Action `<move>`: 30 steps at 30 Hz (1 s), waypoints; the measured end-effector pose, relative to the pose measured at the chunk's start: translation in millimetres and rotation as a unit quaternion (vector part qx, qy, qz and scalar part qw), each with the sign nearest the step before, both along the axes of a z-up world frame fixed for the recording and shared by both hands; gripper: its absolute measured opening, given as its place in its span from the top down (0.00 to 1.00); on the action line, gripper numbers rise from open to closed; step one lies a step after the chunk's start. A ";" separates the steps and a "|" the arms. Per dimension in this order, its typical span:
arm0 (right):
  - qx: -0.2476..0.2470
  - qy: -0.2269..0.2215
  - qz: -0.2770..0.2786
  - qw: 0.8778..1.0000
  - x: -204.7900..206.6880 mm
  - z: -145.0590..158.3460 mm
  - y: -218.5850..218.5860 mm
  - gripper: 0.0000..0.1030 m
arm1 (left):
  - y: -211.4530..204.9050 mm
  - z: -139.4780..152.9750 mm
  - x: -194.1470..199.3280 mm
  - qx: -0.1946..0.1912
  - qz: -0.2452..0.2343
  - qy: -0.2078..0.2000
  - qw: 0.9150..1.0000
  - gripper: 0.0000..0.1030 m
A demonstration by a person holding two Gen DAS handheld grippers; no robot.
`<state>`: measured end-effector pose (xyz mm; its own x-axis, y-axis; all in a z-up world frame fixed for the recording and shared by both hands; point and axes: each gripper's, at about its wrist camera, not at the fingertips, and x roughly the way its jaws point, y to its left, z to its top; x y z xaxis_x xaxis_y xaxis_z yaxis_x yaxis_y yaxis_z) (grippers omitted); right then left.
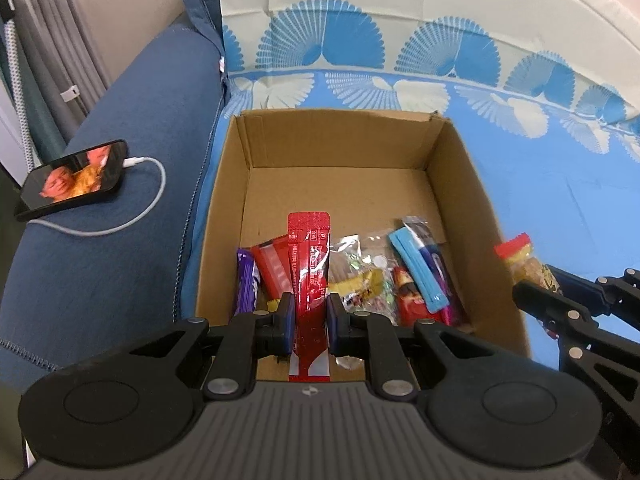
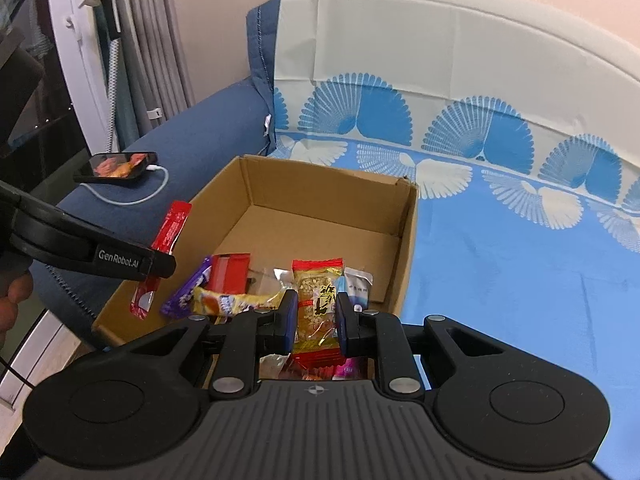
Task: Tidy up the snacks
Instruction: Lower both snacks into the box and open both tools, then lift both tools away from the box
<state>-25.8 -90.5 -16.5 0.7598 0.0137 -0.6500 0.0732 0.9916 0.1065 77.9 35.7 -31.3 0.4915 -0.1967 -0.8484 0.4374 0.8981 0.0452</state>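
Far left, a phone (image 1: 74,178) on a white charging cable (image 1: 132,216) lies on the dark blue sofa arm (image 1: 120,128), well apart from the cardboard box (image 1: 340,140). Left tongs (image 1: 310,314) tilt steeply down over the near left part of the box, pads clamped on a long red sachet (image 1: 308,280) that stands upright between them, its top end clear above the other snacks. In the right wrist view the same sachet (image 2: 170,236) hangs over the box's left wall, with the left tongs' black body across it. Box is open-topped and sits on a blue fan-print bedsheet (image 1: 540,200); its far half is bare cardboard floor, and loose snacks crowd the near half: a purple bar (image 1: 246,280), a red wrapper (image 1: 272,270), clear packets (image 1: 360,256), a light blue stick (image 1: 416,268). Right tongs (image 2: 316,320) point down at a shallower angle over the near right part of the box, pads clamped on a red-ended peanut bar (image 2: 318,304) held upright above the pile. Seen from the left wrist view, that bar (image 1: 520,260) is just right of the box's right wall. Right of the box the sheet lies open and flat; far side, a cushion backrest (image 2: 440,48) rises behind it.
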 end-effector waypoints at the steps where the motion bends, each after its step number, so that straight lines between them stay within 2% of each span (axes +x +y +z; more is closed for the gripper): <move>1: 0.002 0.003 -0.001 1.000 6.3 -3.3 -2.0 0.79 | -2.4 -3.8 6.3 0.002 0.000 0.003 1.000 0.83; 9: 0.013 0.022 -0.004 1.000 51.3 -29.6 -15.6 0.79 | -20.0 -34.0 45.9 0.022 -0.002 0.020 1.000 0.83; 18: 0.015 0.036 0.001 0.999 85.6 -56.4 -23.1 0.78 | -29.1 -63.5 69.0 0.046 -0.001 0.032 0.998 0.81; 19: 0.016 0.035 0.002 0.999 88.5 -58.2 -23.7 0.78 | -30.1 -66.0 70.9 0.050 -0.002 0.029 0.998 0.74; 20: 0.017 0.033 0.004 0.999 91.5 -60.1 -24.4 0.72 | -31.5 -67.3 71.8 0.055 -0.006 0.026 0.998 0.48; 21: 0.018 0.031 0.005 0.999 93.2 -61.0 -25.5 0.62 | -32.3 -68.2 72.4 0.064 -0.008 0.021 0.998 0.30; 22: 0.018 0.031 0.004 0.999 95.9 -61.6 -26.7 0.37 | -32.0 -67.4 73.2 0.069 -0.005 0.015 0.997 0.01; 23: 0.018 0.029 0.001 0.999 97.6 -61.4 -28.2 0.18 | -31.0 -65.2 71.8 0.069 -0.002 0.004 0.998 0.00; 25: 0.005 0.019 -0.012 1.000 96.1 -57.8 -29.7 0.15 | -27.7 -59.6 65.1 0.067 -0.005 -0.010 0.998 0.00; 27: -0.004 0.013 -0.015 1.000 90.3 -52.7 -30.2 0.11 | -26.4 -57.7 57.8 0.079 -0.014 -0.005 0.997 0.00; 30: 0.003 0.021 -0.030 0.999 74.0 -47.0 -29.4 0.07 | -20.4 -50.6 39.2 0.087 -0.009 -0.009 0.996 0.00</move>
<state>48.3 -119.9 -63.6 0.7312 -0.0266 -0.6817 0.1372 0.9846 0.1087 117.1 15.3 -81.9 0.5054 -0.0564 -0.8610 0.4505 0.8683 0.2076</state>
